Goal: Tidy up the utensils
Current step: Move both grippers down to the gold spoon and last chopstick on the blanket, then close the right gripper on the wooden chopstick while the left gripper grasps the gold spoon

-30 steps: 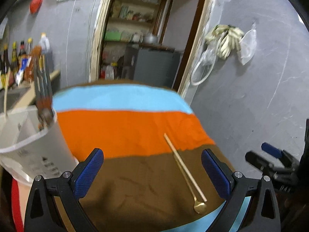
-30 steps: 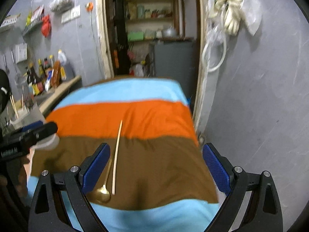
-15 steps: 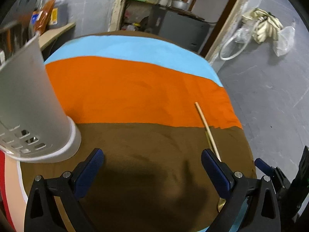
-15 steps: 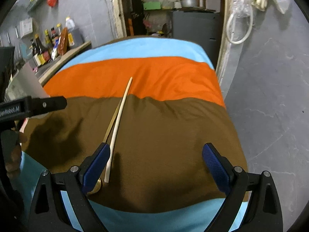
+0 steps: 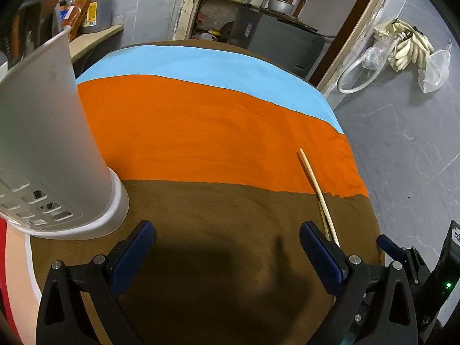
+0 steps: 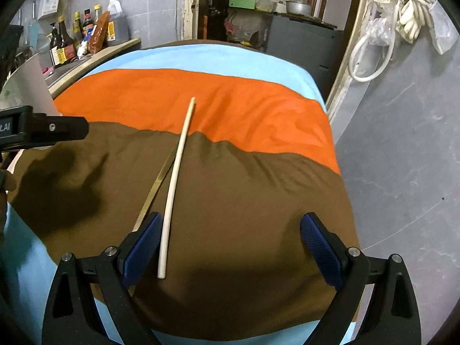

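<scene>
A pale wooden chopstick [image 6: 178,172] and a thin gold spoon [image 6: 155,189] lie side by side on the brown stripe of the tablecloth. My right gripper [image 6: 230,230] hangs low over them, its jaws wide and closing. The chopstick's near end lies just inside the left finger [image 6: 143,241], untouched, and the spoon's bowl is hidden under that finger. My left gripper [image 5: 227,238] is open over bare brown cloth, with nothing between its fingers. The white perforated utensil holder [image 5: 51,143] stands close on its left. The chopstick [image 5: 316,192] runs behind its right finger.
The striped cloth [image 6: 230,92] covers a small table whose right edge drops to a grey floor [image 6: 402,158]. Sauce bottles [image 6: 74,37] stand on a counter at the back left. A doorway with shelves [image 6: 258,0] is behind. The left gripper's body [image 6: 43,129] juts in from the left.
Both grippers have sunk toward the table and tipped downward. The holder now looms larger on the left, and the chopstick and spoon have come up to the right gripper's left finger.
</scene>
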`<state>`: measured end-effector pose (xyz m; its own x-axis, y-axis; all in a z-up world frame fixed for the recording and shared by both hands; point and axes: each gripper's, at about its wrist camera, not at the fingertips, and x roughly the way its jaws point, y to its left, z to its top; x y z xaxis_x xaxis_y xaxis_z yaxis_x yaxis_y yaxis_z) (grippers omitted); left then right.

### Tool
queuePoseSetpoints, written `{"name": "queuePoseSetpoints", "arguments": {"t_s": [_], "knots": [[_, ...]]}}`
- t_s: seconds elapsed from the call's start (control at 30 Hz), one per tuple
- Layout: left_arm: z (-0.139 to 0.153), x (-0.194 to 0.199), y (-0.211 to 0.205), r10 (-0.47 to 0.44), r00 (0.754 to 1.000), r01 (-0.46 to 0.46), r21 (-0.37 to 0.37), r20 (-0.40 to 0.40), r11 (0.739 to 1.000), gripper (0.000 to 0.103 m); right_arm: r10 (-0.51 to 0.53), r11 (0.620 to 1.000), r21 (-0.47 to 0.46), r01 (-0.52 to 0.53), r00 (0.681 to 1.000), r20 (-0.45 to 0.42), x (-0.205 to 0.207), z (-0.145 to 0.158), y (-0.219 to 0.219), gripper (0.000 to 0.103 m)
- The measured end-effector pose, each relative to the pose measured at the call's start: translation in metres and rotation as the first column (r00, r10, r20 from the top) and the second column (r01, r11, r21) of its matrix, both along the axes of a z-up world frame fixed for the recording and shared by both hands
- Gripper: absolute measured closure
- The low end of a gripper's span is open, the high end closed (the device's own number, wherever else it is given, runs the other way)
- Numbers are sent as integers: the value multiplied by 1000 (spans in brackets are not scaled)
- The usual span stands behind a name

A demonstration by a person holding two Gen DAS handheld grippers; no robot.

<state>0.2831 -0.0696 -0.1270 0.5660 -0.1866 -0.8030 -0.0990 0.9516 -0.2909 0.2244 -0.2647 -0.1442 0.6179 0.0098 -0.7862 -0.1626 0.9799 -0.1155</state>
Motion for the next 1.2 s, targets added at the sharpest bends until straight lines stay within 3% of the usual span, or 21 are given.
{"name": "queuePoseSetpoints", "arguments": {"t_s": [0.07,0.1,0.27,0.37,0.6,0.77,0.87,1.03,1.2], "knots": [[0,-1,0,-3,1000,3,-4,4,1000,1,7,1000,7,-7,1000,5,1,2,-3,34],[1,-1,-1,-10,1000,10,-11,9,1000,1,15,1000,11,-15,1000,9,0,5,-3,38],[5,-2,-8,-61,997,63,-43,36,997,1,55,998,26,-55,998,19,-5,5,-7,76],[7,-3,-15,-94,994,97,-64,52,993,2,27,999,37,-27,1000,15,-9,8,-18,95],[7,1,-37,-191,980,197,-114,59,974,21,-48,996,79,51,998,-34,-20,4,-38,99],[1,9,-61,-295,955,295,-144,22,945,56,-85,982,156,102,990,-112,-34,-1,-48,99],[-5,14,-76,-341,940,335,-154,-15,930,70,-93,975,190,117,987,-130,-38,-6,-53,99],[-11,21,-93,-373,926,364,-124,-62,923,80,-95,967,219,127,984,-151,-33,-13,-56,98],[-12,28,-102,-398,914,391,-86,-76,916,81,-79,968,225,115,983,-167,-22,-13,-58,98]]}}
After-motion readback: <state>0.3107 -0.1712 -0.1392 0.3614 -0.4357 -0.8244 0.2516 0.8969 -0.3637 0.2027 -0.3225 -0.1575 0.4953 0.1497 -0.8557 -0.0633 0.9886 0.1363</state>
